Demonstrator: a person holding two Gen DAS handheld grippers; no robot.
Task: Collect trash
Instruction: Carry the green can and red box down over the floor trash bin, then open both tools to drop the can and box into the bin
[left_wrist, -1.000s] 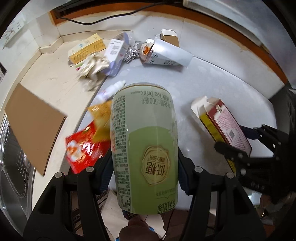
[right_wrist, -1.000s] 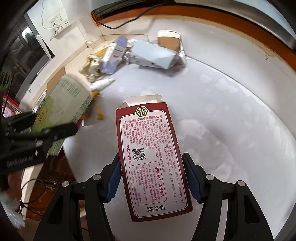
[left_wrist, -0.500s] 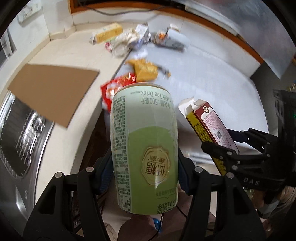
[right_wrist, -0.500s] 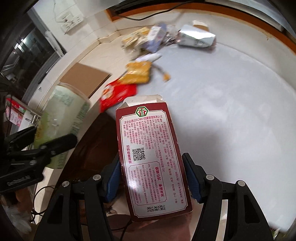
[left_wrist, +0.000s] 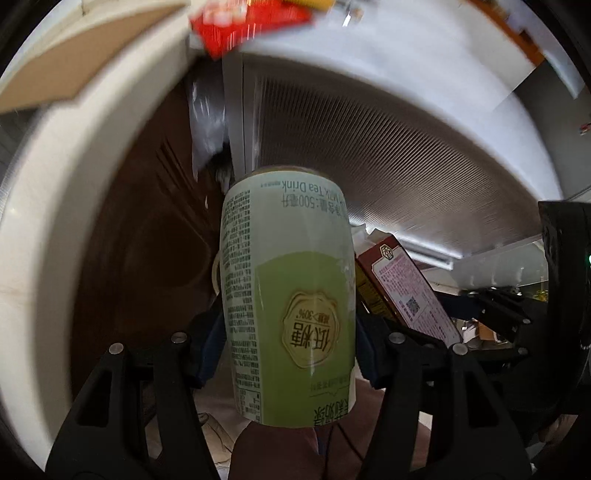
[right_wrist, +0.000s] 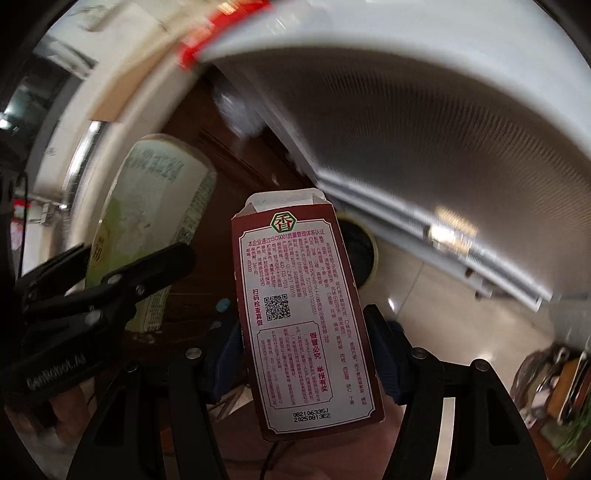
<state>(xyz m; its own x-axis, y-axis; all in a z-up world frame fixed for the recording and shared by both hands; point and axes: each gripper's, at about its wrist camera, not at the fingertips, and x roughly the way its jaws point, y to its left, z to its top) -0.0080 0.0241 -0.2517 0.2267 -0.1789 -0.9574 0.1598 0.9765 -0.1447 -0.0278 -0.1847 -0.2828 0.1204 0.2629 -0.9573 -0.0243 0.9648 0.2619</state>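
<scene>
**Both grippers drop below the worktop edge**

Both have swung off the worktop (left_wrist: 66, 206), now pointing steeply down. Left gripper (left_wrist: 288, 339) jaws clench the green can (left_wrist: 288, 288); right gripper (right_wrist: 306, 354) jaws clench the red carton (right_wrist: 303, 314). Red wrapper (left_wrist: 243, 26) lies at 12 o'clock; a ribbed panel (left_wrist: 388, 155) fills 1 o'clock.

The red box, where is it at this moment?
The red box is clamped in the right gripper, centre of the right wrist view, below the counter edge, with the green can to its left.
</scene>
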